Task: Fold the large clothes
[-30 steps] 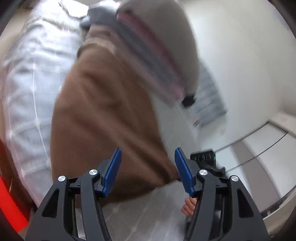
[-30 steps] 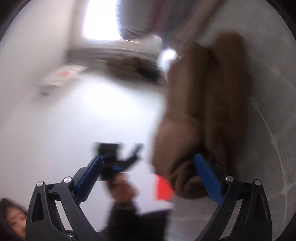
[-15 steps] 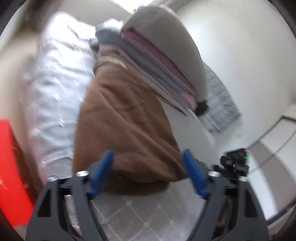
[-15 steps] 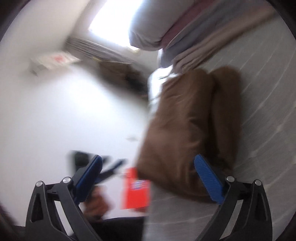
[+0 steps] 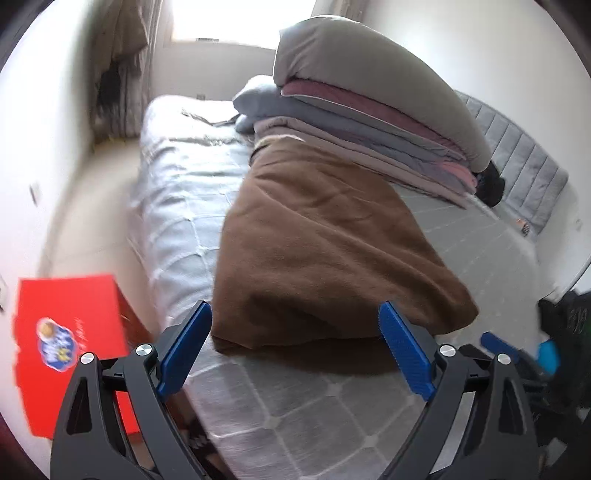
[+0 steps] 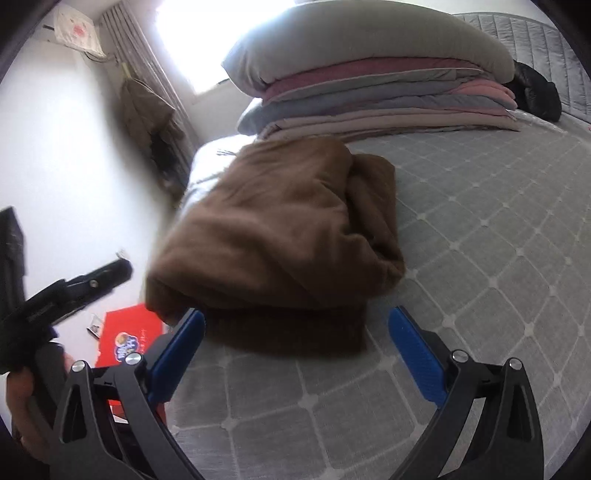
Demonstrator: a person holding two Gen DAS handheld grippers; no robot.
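Jaws on both tools stand wide with nothing between the blue pads. My left gripper [image 5: 295, 354] hangs over the near edge of the bed [image 5: 295, 417], its pads clear of the cloth; my right gripper [image 6: 295, 360] is spread the same way, touching nothing. From the right wrist camera I also see the left gripper [image 6: 92, 280] as a black shape at lower left, with the person's hand [image 6: 18, 391] around its handle.

The brown garment [image 5: 325, 240], the thing to fold, lies in a thick folded bundle on the bed just beyond both sets of pads, its near edge by the bed's side; from the right wrist it [image 6: 280, 236] shows a rolled fold along its far side.

A red box [image 5: 66, 339] sits on the floor beside the bed; it bears a round printed logo, but I cannot read the writing.

The bed has a grey quilted cover with a grid pattern. Behind the garment rests a stack of folded bedding [image 6: 388, 107] in grey, pink and beige layers, topped by a large grey pillow [image 6: 362, 40]. A grey padded headboard [image 5: 517, 158] stands at the far right. White walls, a bright window [image 5: 236, 18] and a curtain [image 6: 147, 48] close the room.
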